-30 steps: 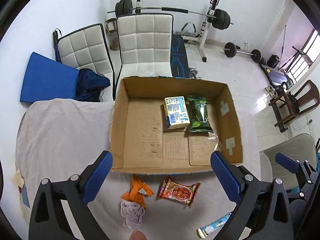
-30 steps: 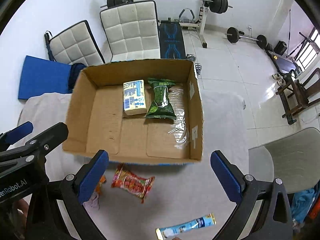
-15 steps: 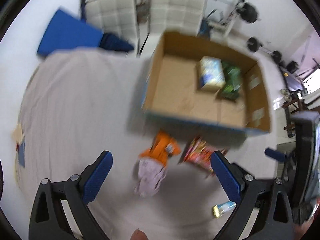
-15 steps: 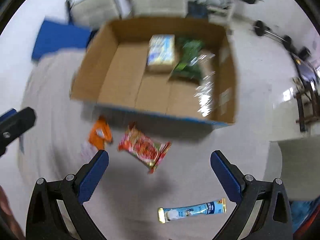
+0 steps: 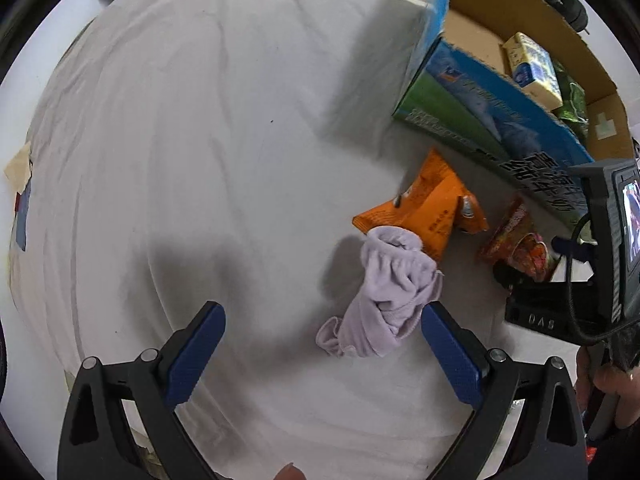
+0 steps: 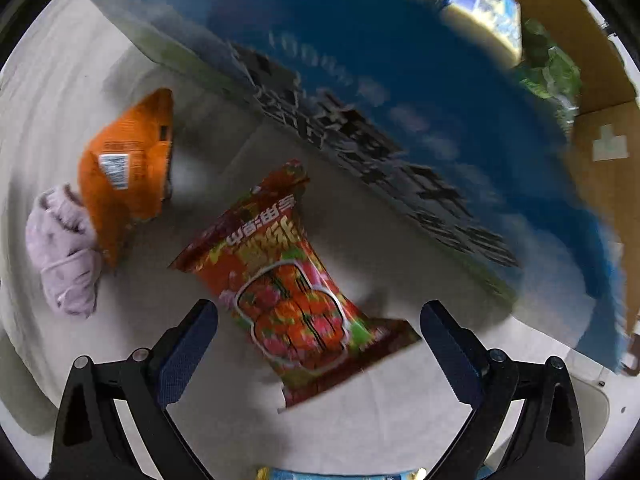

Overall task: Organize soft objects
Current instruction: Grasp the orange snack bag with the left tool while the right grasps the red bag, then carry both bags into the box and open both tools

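Both grippers have dropped low toward the cloth since a second ago; left gripper (image 5: 322, 330), jaws spread, flanks the lilac sock (image 5: 386, 294); right gripper (image 6: 318, 330), also spread, straddles the red packet (image 6: 296, 284); beyond it, the cardboard box (image 6: 400, 92) looms closer.

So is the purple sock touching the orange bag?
Touching. The left wrist view shows the purple sock with its top edge lying over the orange bag, no gap between.
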Action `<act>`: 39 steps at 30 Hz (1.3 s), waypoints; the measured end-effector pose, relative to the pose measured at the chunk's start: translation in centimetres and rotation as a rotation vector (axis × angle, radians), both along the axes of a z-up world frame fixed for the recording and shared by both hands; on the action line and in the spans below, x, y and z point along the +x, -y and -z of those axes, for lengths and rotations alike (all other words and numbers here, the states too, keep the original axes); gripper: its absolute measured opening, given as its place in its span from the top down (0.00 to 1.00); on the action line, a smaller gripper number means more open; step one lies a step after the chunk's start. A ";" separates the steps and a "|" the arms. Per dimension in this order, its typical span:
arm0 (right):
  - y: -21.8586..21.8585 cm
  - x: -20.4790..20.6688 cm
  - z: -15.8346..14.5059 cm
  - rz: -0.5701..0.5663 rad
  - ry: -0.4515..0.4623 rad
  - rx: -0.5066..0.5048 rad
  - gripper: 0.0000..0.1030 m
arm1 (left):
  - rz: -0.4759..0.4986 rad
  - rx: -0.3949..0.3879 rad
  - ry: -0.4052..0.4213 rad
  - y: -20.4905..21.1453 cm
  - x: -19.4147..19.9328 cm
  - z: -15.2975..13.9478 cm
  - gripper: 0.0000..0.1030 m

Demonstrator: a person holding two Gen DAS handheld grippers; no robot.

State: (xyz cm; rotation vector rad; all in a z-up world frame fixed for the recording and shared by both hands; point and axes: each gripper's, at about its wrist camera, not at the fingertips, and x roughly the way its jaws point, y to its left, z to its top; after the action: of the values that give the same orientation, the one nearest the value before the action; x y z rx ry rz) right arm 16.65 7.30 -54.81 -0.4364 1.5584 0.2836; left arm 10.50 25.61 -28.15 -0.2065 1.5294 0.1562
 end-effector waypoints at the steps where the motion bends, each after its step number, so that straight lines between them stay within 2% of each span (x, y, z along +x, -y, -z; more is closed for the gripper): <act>1: 0.1 0.0 0.1 0.020 -0.008 0.011 0.14 | 0.002 0.001 -0.001 0.0 0.2 0.1 0.02; 2: 0.4 0.0 0.2 0.059 -0.026 0.034 0.27 | 0.008 0.004 0.004 0.1 0.5 0.1 0.02; 3: 0.6 -0.1 0.2 0.093 -0.046 0.049 0.35 | 0.015 0.010 0.007 0.3 0.8 0.0 0.02; 4: 1.0 -0.3 0.2 0.146 -0.069 0.056 0.43 | 0.020 0.013 0.008 0.4 1.0 0.0 0.02; 5: 1.5 -0.7 0.2 0.213 -0.099 0.063 0.47 | 0.035 0.016 0.013 0.8 1.6 0.0 0.02; 7: 2.1 -1.3 0.1 0.314 -0.161 0.145 0.47 | 0.062 0.025 0.017 1.4 2.6 0.0 0.02; 11: 3.1 -1.3 -0.5 0.413 -0.136 0.208 0.44 | 0.181 0.063 0.001 3.6 5.5 1.3 0.03; 15: 3.5 -1.3 -0.2 0.425 -0.124 0.190 0.43 | 0.303 0.042 -0.037 5.9 8.3 3.5 0.03; 18: 3.5 -0.5 -0.6 0.414 -0.124 0.164 0.45 | 0.343 0.013 -0.073 6.9 9.3 5.1 0.03; 19: 3.6 -0.6 -0.7 0.419 -0.127 0.159 0.52 | 0.356 0.005 -0.082 7.2 9.6 5.7 0.06; 20: 3.4 -0.6 -0.8 0.422 -0.128 0.139 0.53 | 0.367 -0.010 -0.089 7.6 9.7 6.0 0.14; 21: 3.2 -0.6 -0.8 0.422 -0.125 0.117 0.53 | 0.373 -0.023 -0.096 7.8 9.7 6.4 0.24; 22: 3.4 -0.8 -0.8 0.425 -0.120 0.107 0.53 | 0.372 -0.028 -0.103 7.9 9.6 6.7 0.41; 23: 3.7 -1.0 -0.8 0.431 -0.119 0.109 0.53 | 0.369 -0.037 -0.112 8.1 9.5 7.1 0.48; 27: 3.5 -1.4 -0.8 0.428 -0.112 0.125 0.53 | 0.332 -0.035 -0.089 8.5 8.8 7.0 0.53; 31: 3.6 -2.6 0.0 0.439 -0.112 0.115 0.53 | 0.278 -0.018 -0.086 8.3 6.4 6.3 0.56; 35: 3.9 -4.7 1.6 0.449 -0.156 0.098 0.53 | 0.276 0.011 -0.096 8.6 4.7 6.1 0.57; 39: 3.6 -6.3 2.1 0.441 -0.150 0.095 0.53 | 0.256 0.001 -0.107 8.7 3.9 7.0 0.56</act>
State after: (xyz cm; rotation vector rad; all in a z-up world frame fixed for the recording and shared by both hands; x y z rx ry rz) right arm 10.40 3.68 -56.95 0.0091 1.7337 0.0480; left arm 14.39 16.92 -35.16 0.0001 1.6471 -0.0361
